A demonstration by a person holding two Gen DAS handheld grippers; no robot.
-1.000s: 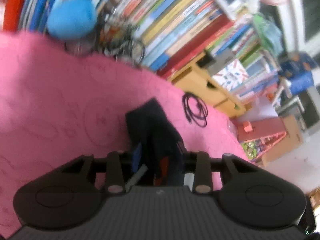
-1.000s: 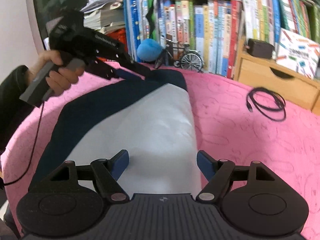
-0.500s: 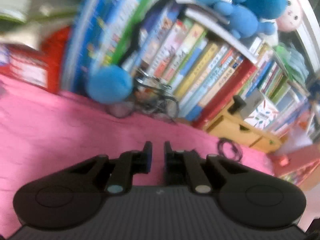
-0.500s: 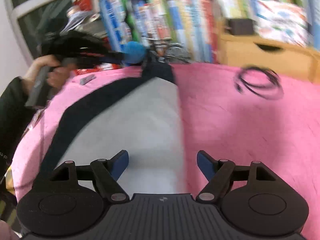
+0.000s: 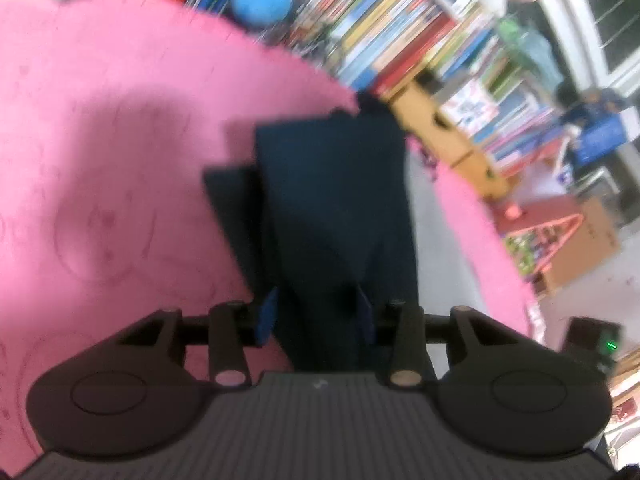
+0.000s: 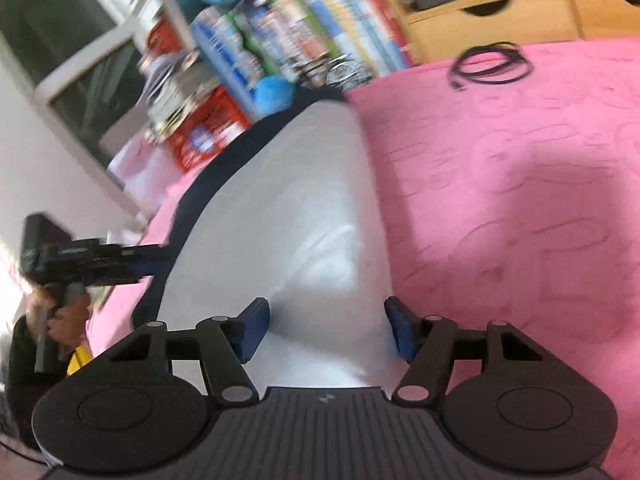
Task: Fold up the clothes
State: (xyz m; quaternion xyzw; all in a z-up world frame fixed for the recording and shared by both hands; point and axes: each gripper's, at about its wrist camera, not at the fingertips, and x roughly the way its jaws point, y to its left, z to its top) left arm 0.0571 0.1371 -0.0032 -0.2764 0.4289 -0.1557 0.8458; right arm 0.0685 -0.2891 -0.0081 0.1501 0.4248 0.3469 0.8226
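Note:
A white garment [image 6: 288, 208] with a navy side strip [image 6: 200, 188] lies flat on the pink blanket [image 6: 520, 200]. My right gripper [image 6: 326, 330] hovers low over its near end. Its jaws are closing, the white cloth lies between the blue pads [image 6: 252, 330], and they do not press on it. In the left wrist view, navy cloth [image 5: 336, 200] runs away from my left gripper [image 5: 316, 314]. Its jaws are opening with the navy fabric between them and no clear grip. The right wrist view shows the left gripper [image 6: 158, 257], held in a hand, at the navy edge.
A coiled black cable [image 6: 492, 66] lies on the blanket at the far right. Behind the bed stand a packed bookshelf [image 6: 320, 28], a wooden drawer unit [image 6: 500, 20], a blue plush ball [image 6: 274, 94] and a small toy bicycle [image 6: 344, 72]. A red box [image 6: 204, 136] sits at the left.
My left gripper has swung from the far end by the shelf to the garment's navy side and spread its nearly shut jaws around the cloth. My right gripper has rolled, sunk and narrowed.

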